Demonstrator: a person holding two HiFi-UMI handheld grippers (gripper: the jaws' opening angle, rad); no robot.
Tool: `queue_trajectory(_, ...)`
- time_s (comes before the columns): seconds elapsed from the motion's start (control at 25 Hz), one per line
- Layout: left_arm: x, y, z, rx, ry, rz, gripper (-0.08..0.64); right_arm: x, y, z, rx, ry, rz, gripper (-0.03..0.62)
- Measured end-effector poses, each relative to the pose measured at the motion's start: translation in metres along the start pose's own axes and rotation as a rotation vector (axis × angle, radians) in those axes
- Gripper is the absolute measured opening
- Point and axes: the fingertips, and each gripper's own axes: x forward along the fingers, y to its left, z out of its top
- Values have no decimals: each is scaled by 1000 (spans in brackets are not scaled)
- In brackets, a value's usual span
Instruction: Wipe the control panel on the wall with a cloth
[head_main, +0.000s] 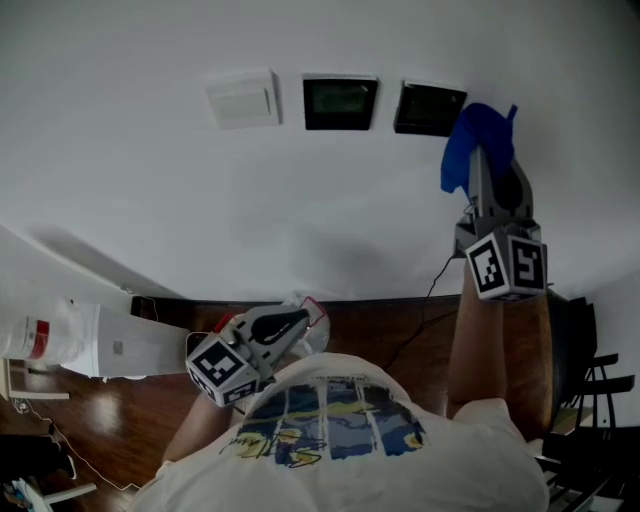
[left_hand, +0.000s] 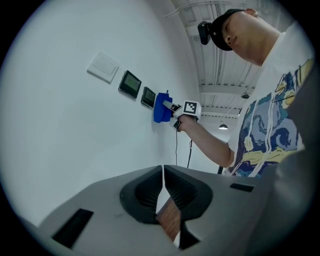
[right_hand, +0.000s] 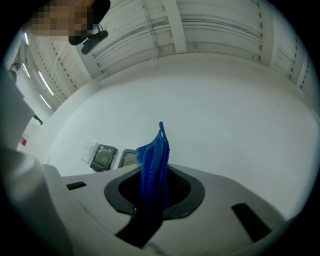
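Observation:
Two dark control panels (head_main: 340, 101) (head_main: 428, 107) hang side by side on the white wall, with a white switch plate (head_main: 242, 98) to their left. My right gripper (head_main: 487, 158) is raised to the wall just right of the right panel, shut on a blue cloth (head_main: 472, 143). The cloth (right_hand: 154, 167) stands up between its jaws in the right gripper view, with both panels (right_hand: 103, 156) off to the left. My left gripper (head_main: 310, 322) is held low near the person's chest, shut and empty. The left gripper view shows its jaws closed (left_hand: 163, 192) and the cloth (left_hand: 161, 107) against the wall.
A brown wooden floor (head_main: 410, 330) meets the wall below. A white box-like unit (head_main: 95, 340) stands at the left, a dark chair (head_main: 590, 380) at the right. A thin black cable (head_main: 437, 272) hangs down the wall under the right arm.

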Motion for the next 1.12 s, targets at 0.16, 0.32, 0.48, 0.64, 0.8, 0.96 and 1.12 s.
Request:
queue_trajectory(0.16,-6,4,1,-11,-8,16,8,-8,41,8,20,-15,79,97)
queue_trajectory(0.32,-14,7,-1,-14,-15,30,8,1,98,9,36,-17,205,97)
queue_trajectory(0.48,-23,10,-5,-21,-16,51,9,17,141,7,46,-23,294,97)
queue_trajectory(0.64,-37,16,-8,-34,-23,74,120,38,173,5,49,-33,348,97)
queue_trajectory(0.8,-48,17,-13,-50,-15,96,120,58,194,7,45,-41,380,97)
queue_trajectory(0.96,-53,18,-15,-48,-12,105,120,70,199,4,41,-42,380,97)
queue_trajectory(1.12,-54,18,-17,-54,-15,113,120,73,188,-1,40,-32,352,97)
